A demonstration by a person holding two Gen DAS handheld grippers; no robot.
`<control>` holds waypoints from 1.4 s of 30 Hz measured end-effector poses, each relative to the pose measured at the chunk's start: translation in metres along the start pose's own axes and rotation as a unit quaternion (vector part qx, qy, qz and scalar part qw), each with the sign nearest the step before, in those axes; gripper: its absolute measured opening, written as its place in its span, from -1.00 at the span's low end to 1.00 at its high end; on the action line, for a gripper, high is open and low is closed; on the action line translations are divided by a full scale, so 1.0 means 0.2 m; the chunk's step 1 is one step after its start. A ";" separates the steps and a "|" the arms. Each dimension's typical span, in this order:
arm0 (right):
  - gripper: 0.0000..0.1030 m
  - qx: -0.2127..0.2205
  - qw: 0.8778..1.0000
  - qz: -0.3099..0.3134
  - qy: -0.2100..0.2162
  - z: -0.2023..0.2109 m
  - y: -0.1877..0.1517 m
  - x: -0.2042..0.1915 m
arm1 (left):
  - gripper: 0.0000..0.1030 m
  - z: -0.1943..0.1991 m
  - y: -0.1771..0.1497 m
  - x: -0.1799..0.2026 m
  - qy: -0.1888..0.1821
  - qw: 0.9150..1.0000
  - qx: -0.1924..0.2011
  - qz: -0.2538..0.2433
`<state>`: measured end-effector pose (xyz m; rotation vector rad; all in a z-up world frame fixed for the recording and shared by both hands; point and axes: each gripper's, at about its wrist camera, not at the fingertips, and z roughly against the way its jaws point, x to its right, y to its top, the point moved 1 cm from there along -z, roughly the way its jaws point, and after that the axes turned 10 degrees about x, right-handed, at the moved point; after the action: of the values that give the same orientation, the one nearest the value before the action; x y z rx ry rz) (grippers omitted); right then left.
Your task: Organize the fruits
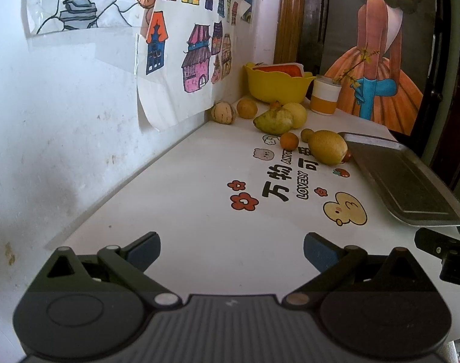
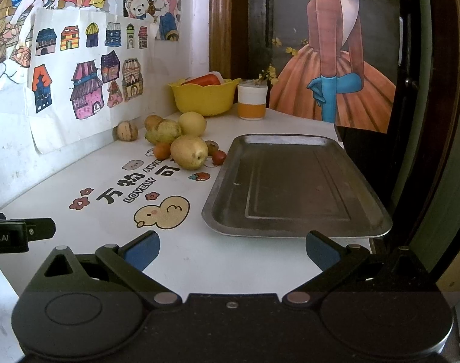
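Several fruits lie in a loose pile at the back of the white table (image 2: 181, 254): a big yellow pear (image 2: 189, 152) (image 1: 327, 147), a greenish pear (image 2: 164, 131) (image 1: 273, 120), a lemon (image 2: 192, 123) (image 1: 297, 114), a small orange (image 2: 162, 150) (image 1: 289, 141), a striped round fruit (image 2: 127, 131) (image 1: 223, 112) and a small red fruit (image 2: 218, 157). An empty metal tray (image 2: 293, 187) (image 1: 402, 178) lies to their right. My left gripper (image 1: 231, 249) and right gripper (image 2: 232, 248) are both open over the table's front, holding nothing.
A yellow bowl (image 2: 204, 96) (image 1: 275, 86) holding an orange item and a white-and-orange cup (image 2: 251, 103) (image 1: 324, 98) stand at the back. The drawing-covered wall (image 1: 79, 106) runs along the left. The table edge drops off right of the tray.
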<state>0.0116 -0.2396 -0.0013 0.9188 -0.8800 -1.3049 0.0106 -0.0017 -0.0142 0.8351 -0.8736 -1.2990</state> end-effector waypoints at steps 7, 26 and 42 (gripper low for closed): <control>0.99 -0.001 1.000 0.000 0.000 0.00 -0.01 0.00 | 0.99 0.00 -0.01 0.01 -0.001 1.000 0.000 0.000; 0.99 0.005 0.997 0.019 0.081 -0.26 0.49 0.11 | 0.99 -0.28 0.49 0.04 0.028 0.999 -0.013 -0.008; 0.92 -0.052 0.980 0.110 0.159 -0.90 0.47 -0.03 | 0.99 -0.96 0.59 0.24 -0.011 0.998 0.002 -0.056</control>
<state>0.2137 -0.2189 0.0149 0.8911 -0.6375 -0.9713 0.2373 -0.0345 0.0097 0.8850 -0.8575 -1.4058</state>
